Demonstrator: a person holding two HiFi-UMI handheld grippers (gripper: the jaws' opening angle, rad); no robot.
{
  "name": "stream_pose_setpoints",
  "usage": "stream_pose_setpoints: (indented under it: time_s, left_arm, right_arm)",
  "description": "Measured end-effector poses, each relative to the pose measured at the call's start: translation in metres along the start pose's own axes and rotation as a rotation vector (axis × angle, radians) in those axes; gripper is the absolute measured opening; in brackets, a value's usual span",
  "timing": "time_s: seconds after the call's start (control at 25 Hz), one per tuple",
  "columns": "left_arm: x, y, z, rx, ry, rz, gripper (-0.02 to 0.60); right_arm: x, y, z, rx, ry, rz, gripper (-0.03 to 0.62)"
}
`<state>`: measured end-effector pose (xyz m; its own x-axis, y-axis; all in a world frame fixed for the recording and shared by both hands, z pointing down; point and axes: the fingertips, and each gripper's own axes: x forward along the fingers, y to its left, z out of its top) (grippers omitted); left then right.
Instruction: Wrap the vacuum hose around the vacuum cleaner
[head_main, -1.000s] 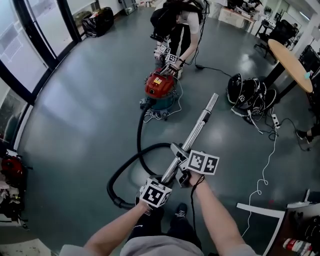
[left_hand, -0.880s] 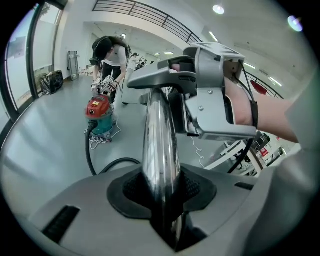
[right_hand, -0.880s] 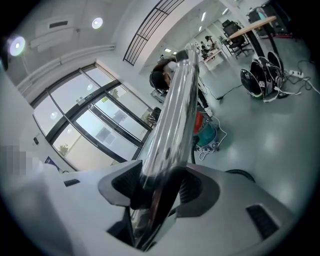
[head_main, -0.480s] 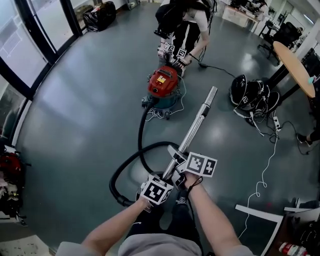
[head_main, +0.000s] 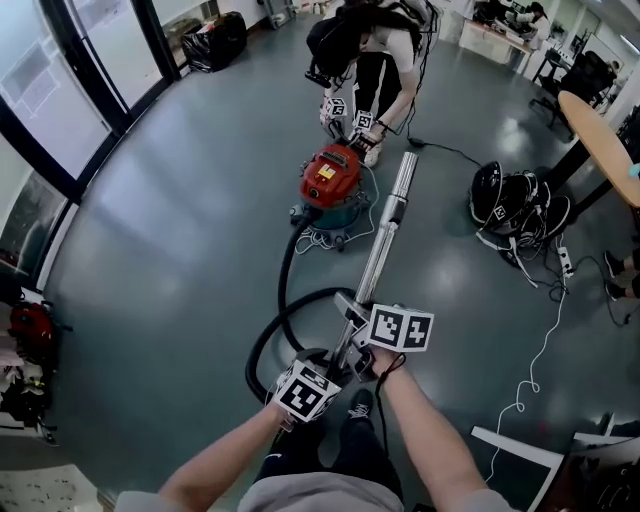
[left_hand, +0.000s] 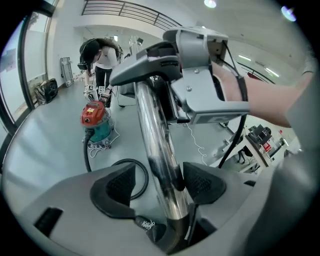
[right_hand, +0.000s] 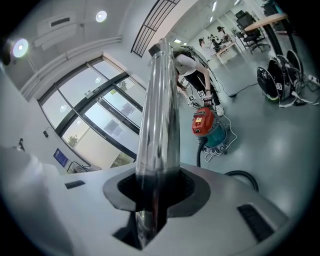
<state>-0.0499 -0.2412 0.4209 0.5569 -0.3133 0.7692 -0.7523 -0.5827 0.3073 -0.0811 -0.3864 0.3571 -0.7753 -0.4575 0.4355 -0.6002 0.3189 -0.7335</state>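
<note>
The red and teal vacuum cleaner (head_main: 330, 185) stands on the grey floor ahead, also seen small in the left gripper view (left_hand: 95, 120) and the right gripper view (right_hand: 207, 127). Its black hose (head_main: 285, 310) curls in a loop back to the shiny metal wand (head_main: 380, 250). My right gripper (head_main: 358, 318) has just been closing and is shut on the wand (right_hand: 157, 115). Lower on the tube, my left gripper (head_main: 328, 362) has just been opening; the wand (left_hand: 157, 145) lies between its jaws, with the left pad (left_hand: 115, 185) clear of it.
Another person (head_main: 365, 50) bends over the vacuum with two marker-cube grippers. A white cord (head_main: 335, 235) lies round its base. A pile of black gear (head_main: 510, 195) and a round wooden table (head_main: 600, 120) are at the right, a white cable (head_main: 535, 345) near them. Glass doors (head_main: 70, 90) line the left.
The wand has swung left, its far end now close beside the vacuum. The hose loop has drawn in nearer my hands. Both grippers have shifted slightly with the wand.
</note>
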Motion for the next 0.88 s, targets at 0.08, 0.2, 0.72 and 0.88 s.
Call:
stream_pose_setpoints:
  time_s: [0.08,0.2,0.72,0.88]
  left_arm:
    - [-0.004,-0.001,0.005,0.026,0.001,-0.002,0.308]
    - [-0.014,0.005,0.021,0.114,0.017,0.027,0.316]
    - [-0.097,0.040,0.174,0.737,-0.087,0.299,0.316]
    - [-0.099,0.030,0.196,0.904,-0.041,0.327,0.316]
  right_arm:
    - [-0.004,-0.006,0.005,-0.023,0.019,0.003,0.110]
    - [-0.010,-0.012,0.014,-0.074,0.037,-0.007,0.110]
    - [-0.022,0.006,-0.003,-0.363,0.253,0.082,0.107]
    - [-0.030,0.004,-0.017,-0.465,0.366,0.131,0.107]
